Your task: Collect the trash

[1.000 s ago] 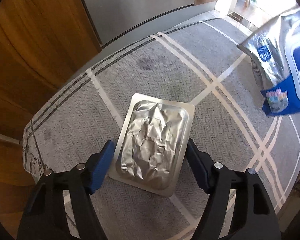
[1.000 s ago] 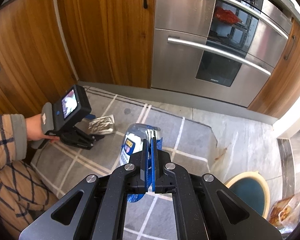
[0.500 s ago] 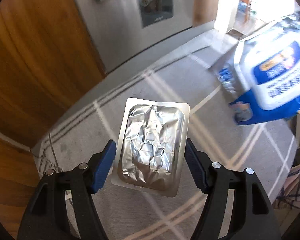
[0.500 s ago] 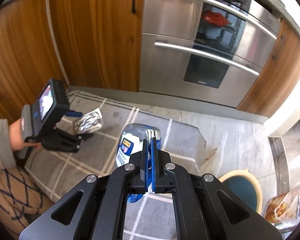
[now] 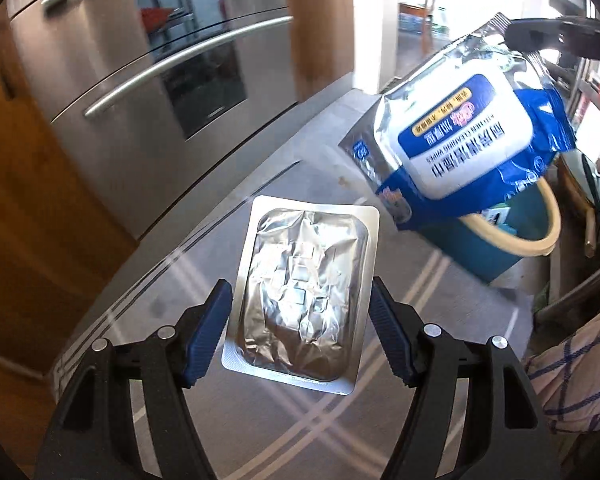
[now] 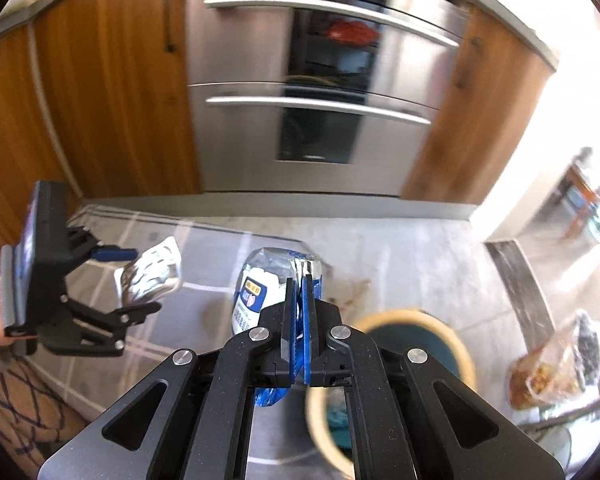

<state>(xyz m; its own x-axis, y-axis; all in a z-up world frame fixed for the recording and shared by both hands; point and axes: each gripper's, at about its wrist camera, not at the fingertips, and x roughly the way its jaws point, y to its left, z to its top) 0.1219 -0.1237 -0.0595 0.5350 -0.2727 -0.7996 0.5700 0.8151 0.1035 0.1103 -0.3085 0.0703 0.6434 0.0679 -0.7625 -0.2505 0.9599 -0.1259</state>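
Note:
My left gripper [image 5: 300,332] is shut on a crumpled silver foil tray [image 5: 302,292] and holds it in the air above the grey rug; it also shows in the right wrist view [image 6: 150,276]. My right gripper [image 6: 298,312] is shut on a blue and white wet-wipes pack [image 6: 256,292], which hangs in the air at the upper right of the left wrist view [image 5: 464,140]. A teal bin with a cream rim [image 5: 512,236] stands on the floor just behind and below the pack, and at the lower right of the right wrist view [image 6: 416,324].
A steel oven with bar handles [image 6: 320,104] and wooden cabinets [image 6: 100,92] line the far wall. A clear bag of food [image 6: 552,364] lies on the floor at the right. The grey checked rug [image 5: 260,420] covers the floor below me.
Both grippers have risen and swung right toward the bin. The foil tray has left the rug and is held in the air. The wipes pack now hangs over the bin.

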